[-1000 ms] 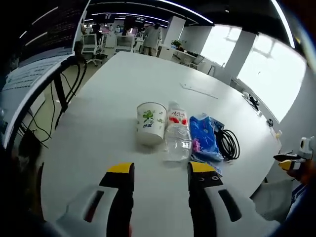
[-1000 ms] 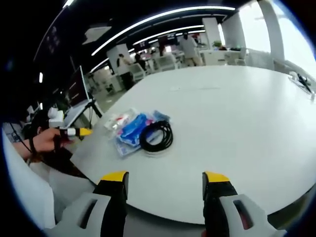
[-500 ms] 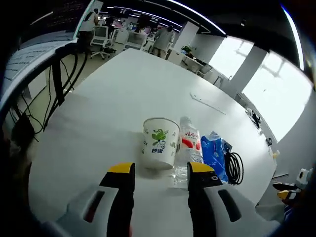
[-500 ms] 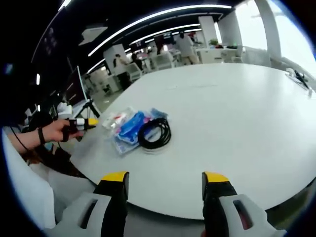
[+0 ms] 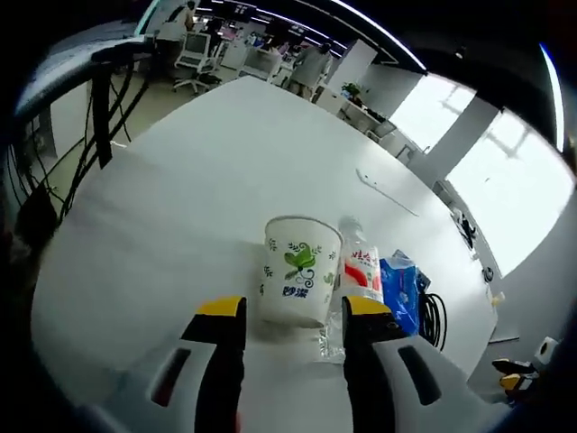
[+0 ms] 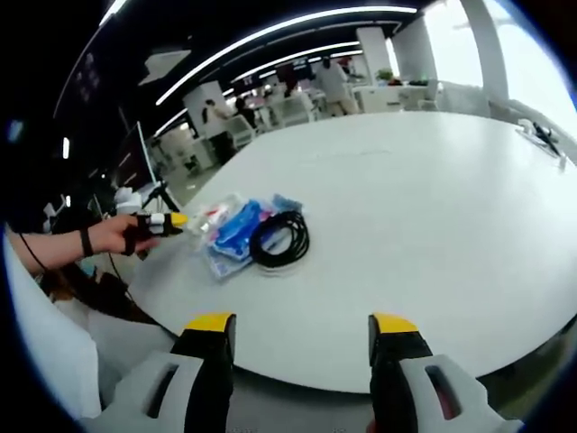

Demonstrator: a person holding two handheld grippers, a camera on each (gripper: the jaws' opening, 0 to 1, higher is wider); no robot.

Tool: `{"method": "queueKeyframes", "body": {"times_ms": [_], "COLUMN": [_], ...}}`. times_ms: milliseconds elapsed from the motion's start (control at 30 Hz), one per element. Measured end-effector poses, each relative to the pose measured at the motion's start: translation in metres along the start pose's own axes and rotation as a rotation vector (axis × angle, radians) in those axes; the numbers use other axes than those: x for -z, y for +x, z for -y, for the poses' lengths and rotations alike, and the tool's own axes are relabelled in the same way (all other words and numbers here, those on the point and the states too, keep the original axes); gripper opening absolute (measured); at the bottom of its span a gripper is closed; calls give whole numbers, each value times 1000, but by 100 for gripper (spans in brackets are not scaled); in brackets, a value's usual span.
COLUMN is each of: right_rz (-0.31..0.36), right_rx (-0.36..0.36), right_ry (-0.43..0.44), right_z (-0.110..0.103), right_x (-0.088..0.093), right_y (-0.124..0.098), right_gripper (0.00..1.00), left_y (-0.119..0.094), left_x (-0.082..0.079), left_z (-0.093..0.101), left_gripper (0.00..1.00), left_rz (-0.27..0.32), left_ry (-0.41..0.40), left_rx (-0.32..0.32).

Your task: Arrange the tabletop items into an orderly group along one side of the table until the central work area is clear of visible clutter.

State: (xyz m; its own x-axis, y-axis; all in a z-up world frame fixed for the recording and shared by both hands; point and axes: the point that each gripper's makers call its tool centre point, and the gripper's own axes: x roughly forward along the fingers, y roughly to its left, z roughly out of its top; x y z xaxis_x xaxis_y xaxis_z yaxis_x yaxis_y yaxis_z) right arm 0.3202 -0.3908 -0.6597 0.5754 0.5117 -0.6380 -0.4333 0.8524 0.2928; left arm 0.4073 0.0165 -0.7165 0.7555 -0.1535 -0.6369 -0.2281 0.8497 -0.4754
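A white paper cup with a green print stands upright on the white table. Beside it lie a clear bottle with a red label, a blue packet and a coiled black cable. My left gripper is open, low over the table, just short of the cup. My right gripper is open at the table's near edge, well back from the blue packet and cable. A hand holds the left gripper beside that group.
A thin flat white strip lies farther out on the table. A stand with hanging black cables is off the table's left side. A small dark object sits at the far edge. Broad bare tabletop stretches to the right.
My left gripper has moved closer to the cup, which now looms larger between the jaws. In the right gripper view the hand with the left gripper has come nearer the packet.
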Motion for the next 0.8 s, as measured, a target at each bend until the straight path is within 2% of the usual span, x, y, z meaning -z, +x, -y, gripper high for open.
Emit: {"method": "queueKeyframes", "body": {"times_ms": [133,333,500,567,600,700,800], "right_rz": [17,1,4,-1,-4,-3,8], "right_rx": [10,10,10,3,-1,-11,-20], "right_ry": [20,23,21,13,6,-10,-17], "right_z": [4,9,15,16,16,16,16], "right_x": [-1,6,0,-3,-5,-13,-20], "right_y": [-2,-7,-9,-8,-7,-4,-2], "right_gripper": [60,60,60,60,60,60,60], "left_y": [5,11,18,21,23,23,18], "left_x": [7,5,2,4,6,7,11], "left_z": [1,-2,3,5,2,3,3], "left_gripper": [44,45,45,39,37,36,36], "left_rz": [-36,-34,-24,-31,-37,-29,-25], "left_ry": [29,29,29,47,71,19,35], "left_rx": [-6,-27,-16,-12,-33,-33,-46]}}
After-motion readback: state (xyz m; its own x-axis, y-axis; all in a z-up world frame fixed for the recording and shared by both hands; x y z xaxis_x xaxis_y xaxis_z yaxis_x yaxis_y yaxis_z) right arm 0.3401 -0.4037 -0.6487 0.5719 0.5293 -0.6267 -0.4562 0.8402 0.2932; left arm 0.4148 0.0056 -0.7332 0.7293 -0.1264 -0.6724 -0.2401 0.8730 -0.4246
